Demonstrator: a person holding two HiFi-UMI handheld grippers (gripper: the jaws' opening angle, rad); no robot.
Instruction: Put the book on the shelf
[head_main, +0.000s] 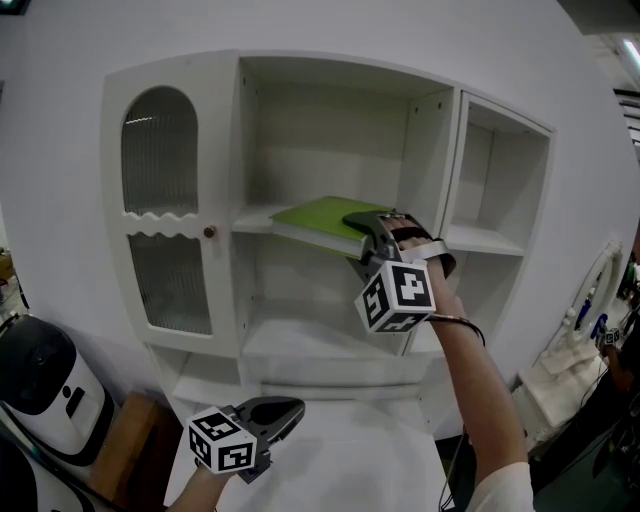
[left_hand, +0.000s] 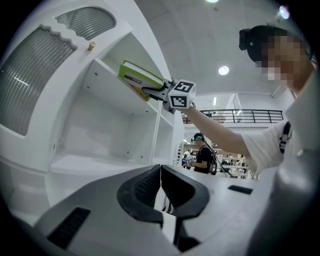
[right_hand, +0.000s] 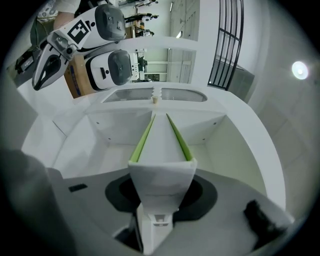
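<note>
Left gripper (head_main: 295, 408): lower left of frame, low in front of the cabinet (head_main: 330, 90), jaws pressed together with nothing between them
Right gripper (head_main: 358, 238): centre of frame, level, clamped on the near end of the book (head_main: 315, 218)
Book: green covers, flat, far part over the middle shelf (head_main: 255, 222) of the centre bay, near end jutting past its front edge
Door (head_main: 165, 200): upper left, closed, ribbed glass, 1 small knob

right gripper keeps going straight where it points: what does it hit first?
The right gripper holds the green book, whose far edge would likely meet the middle compartment's inner wall first; depth unclear.
</note>
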